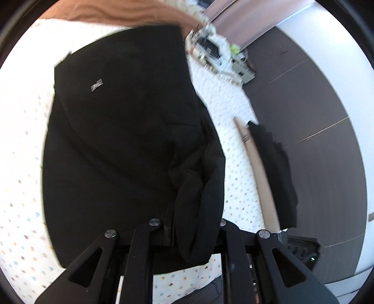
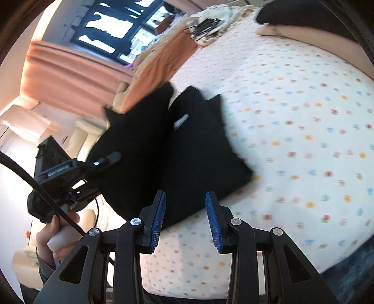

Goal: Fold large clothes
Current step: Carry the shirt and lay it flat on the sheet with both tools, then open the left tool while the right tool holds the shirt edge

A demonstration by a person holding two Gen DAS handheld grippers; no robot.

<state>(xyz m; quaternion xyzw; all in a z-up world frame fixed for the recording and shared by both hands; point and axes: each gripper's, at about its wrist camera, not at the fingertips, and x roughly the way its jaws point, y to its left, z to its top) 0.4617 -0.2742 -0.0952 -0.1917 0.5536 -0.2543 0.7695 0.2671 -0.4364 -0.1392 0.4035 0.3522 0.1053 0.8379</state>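
Black garment (image 1: 121,140) is laid on the bed (image 1: 21,145), over a white sheet with small floral print. It is partly folded; a small grey label (image 1: 96,85) is visible on the upper layer.

Left wrist view: left gripper (image 1: 187,236) is positioned at the garment's near edge, 6 o'clock in frame. A bunched fold of black fabric is seen running down between the two fingers, so the jaws are pinching the garment. The pads are hidden by cloth. The garment fills frame centre, from 12 down to 6 o'clock. At 3 o'clock a beige piece of clothing (image 1: 257,168) and a second dark piece (image 1: 275,168) are lying along the bed edge, well apart from the main garment. Dark floor (image 1: 315,105) is seen beyond. At 1 o'clock, blurred clutter (image 1: 217,51) is noted; items cannot be told apart. An orange cloth (image 1: 121,11) is at 12 o'clock.

Right wrist view: right gripper (image 2: 185,219) is held with jaws spread; blue ribbed pads (image 2: 159,217) are both exposed, nothing between them. The fingertips are just at the garment's near edge (image 2: 177,145); contact cannot be told. The garment is seen at centre, toward 11 o'clock. The left gripper (image 2: 67,177) is seen at 9 o'clock, clamped on the garment's left side, with a hand (image 2: 58,236) on its handle at 8 o'clock. The orange cloth (image 2: 163,63) is beyond the garment at 12 o'clock. The frame is motion-blurred.
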